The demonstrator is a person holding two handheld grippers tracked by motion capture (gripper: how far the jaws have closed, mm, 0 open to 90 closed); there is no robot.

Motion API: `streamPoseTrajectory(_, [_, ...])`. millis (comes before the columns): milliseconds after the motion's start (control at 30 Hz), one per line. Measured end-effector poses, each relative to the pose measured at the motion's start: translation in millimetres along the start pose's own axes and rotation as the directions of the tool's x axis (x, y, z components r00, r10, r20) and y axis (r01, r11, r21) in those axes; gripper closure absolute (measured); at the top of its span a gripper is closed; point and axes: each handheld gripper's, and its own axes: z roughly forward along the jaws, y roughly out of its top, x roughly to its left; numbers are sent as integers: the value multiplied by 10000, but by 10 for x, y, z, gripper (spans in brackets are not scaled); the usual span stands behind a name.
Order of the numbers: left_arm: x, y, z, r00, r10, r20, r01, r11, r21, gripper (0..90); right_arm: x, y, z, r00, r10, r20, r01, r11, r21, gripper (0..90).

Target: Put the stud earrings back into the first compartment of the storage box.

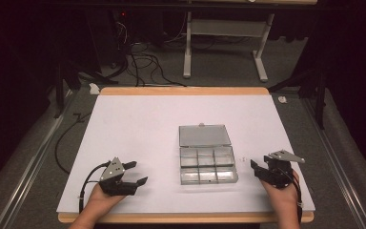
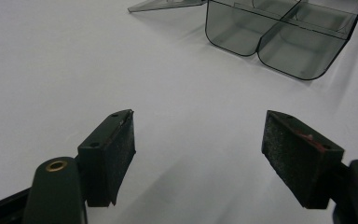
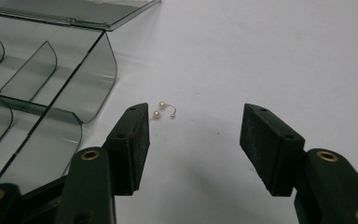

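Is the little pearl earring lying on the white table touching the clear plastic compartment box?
Apart. The right gripper view shows bare white table between the small pearl earring and the clear plastic compartment box.

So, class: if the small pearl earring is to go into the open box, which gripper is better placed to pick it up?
The right gripper: the earring lies just ahead of its open jaws, beside the box. The left gripper sits on the box's far side.
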Motion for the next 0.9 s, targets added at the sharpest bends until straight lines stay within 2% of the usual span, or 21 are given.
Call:
streamPoseTrajectory(133, [-4, -2, -2, 10000, 16, 1, -16, 10000, -15, 261, 13, 41, 3, 10000, 27, -3, -27, 9999, 121, 465])
streamPoseTrajectory(300, [-8, -2, -4, 9998, 137, 114, -137, 9999, -10, 261, 20, 76, 19, 9999, 43, 117, -50, 9982, 598, 429])
streamPoseTrajectory(433, [-12, -2, -4, 9997, 190, 130, -190, 9998, 11, 261, 12, 91, 26, 10000, -24, 3, 24, 9961, 878, 429])
streamPoseTrajectory(567, [-16, 0, 0, 9996, 224, 166, -225, 9997, 55, 261, 5, 109, 46, 9998, -91, -165, 114, 9890, 1476, 427])
streamPoseTrajectory(900, [-17, 0, 0, 9995, 249, 181, -250, 9997, 62, 261, 18, 182, 103, 9982, -346, -494, 448, 9733, 2250, 460])
